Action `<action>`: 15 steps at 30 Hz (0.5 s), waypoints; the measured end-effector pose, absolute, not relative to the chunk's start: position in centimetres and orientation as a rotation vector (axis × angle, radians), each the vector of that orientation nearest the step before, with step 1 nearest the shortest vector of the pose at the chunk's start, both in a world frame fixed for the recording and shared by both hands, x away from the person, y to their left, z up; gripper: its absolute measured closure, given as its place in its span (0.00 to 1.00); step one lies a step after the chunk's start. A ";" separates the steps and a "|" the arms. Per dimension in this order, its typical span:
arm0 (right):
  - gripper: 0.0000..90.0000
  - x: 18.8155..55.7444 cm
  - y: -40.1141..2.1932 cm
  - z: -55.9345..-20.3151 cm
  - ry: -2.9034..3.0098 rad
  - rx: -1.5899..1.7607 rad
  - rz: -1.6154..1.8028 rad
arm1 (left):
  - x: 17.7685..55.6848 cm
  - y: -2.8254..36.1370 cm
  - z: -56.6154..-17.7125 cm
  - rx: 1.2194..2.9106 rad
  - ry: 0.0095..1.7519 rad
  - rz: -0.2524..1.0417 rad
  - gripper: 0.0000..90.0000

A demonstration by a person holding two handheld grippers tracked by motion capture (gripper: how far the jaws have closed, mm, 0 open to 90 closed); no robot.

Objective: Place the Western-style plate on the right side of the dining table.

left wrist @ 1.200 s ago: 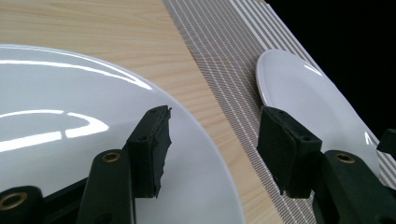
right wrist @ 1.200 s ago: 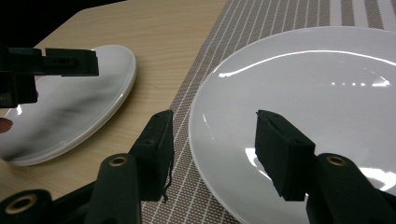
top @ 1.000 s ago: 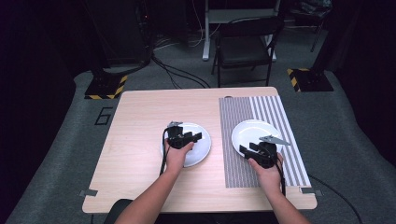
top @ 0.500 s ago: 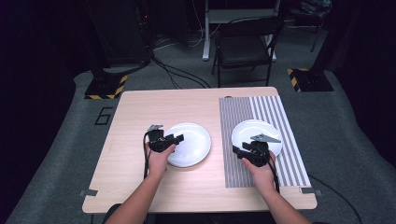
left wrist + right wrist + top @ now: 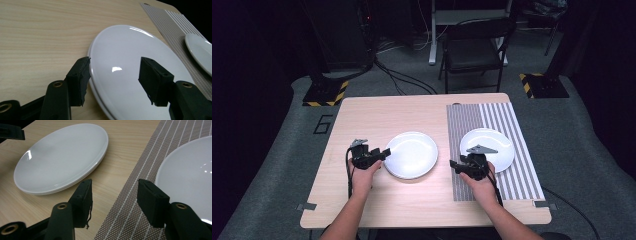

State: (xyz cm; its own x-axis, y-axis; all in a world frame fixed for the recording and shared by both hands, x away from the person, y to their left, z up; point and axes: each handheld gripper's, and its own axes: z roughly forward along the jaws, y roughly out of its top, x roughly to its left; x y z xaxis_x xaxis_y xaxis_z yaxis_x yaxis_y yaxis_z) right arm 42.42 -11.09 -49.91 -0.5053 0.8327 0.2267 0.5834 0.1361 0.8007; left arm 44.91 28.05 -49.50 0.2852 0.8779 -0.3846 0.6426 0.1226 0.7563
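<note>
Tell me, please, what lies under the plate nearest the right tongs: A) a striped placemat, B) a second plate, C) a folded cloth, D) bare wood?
A: the right-hand plate sits on the striped placemat, beside the open right tongs.

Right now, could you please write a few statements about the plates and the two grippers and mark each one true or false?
1. Two white plates lie on the table. True.
2. The right plate lies on the striped mat. True.
3. The left plate also lies on the striped mat. False: it lies on bare wood.
4. The left gripper is shut on the left plate. False: its jaws stand open at the plate's left edge.
5. The right gripper holds a cup. False: its open jaws hold nothing, with the mat's edge beneath them.
</note>
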 end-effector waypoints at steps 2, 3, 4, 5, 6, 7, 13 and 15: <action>0.51 42.4 -10.9 -50.0 2.149 1.380 1.308 | 44.8 28.4 -49.9 1.590 1.452 0.308 0.47; 0.51 42.4 -10.8 -50.0 2.154 1.385 1.304 | 44.8 28.7 -50.1 1.592 1.462 0.309 0.47; 0.51 42.4 -10.6 -50.1 2.159 1.376 1.305 | 44.7 28.9 -50.3 1.591 1.474 0.300 0.47; 0.51 42.4 -10.5 -50.2 2.166 1.373 1.304 | 44.7 29.1 -50.3 1.593 1.480 0.297 0.47; 0.51 42.4 -10.4 -50.2 2.171 1.373 1.305 | 44.7 29.2 -50.3 1.588 1.484 0.299 0.47; 0.51 42.4 -10.3 -50.3 2.175 1.368 1.302 | 44.7 29.4 -50.3 1.582 1.488 0.303 0.47; 0.51 42.2 -9.5 -50.4 2.194 1.340 1.301 | 44.4 30.4 -50.7 1.576 1.512 0.324 0.46; 0.51 42.1 -9.2 -50.4 2.197 1.328 1.302 | 44.4 30.7 -50.9 1.577 1.526 0.345 0.46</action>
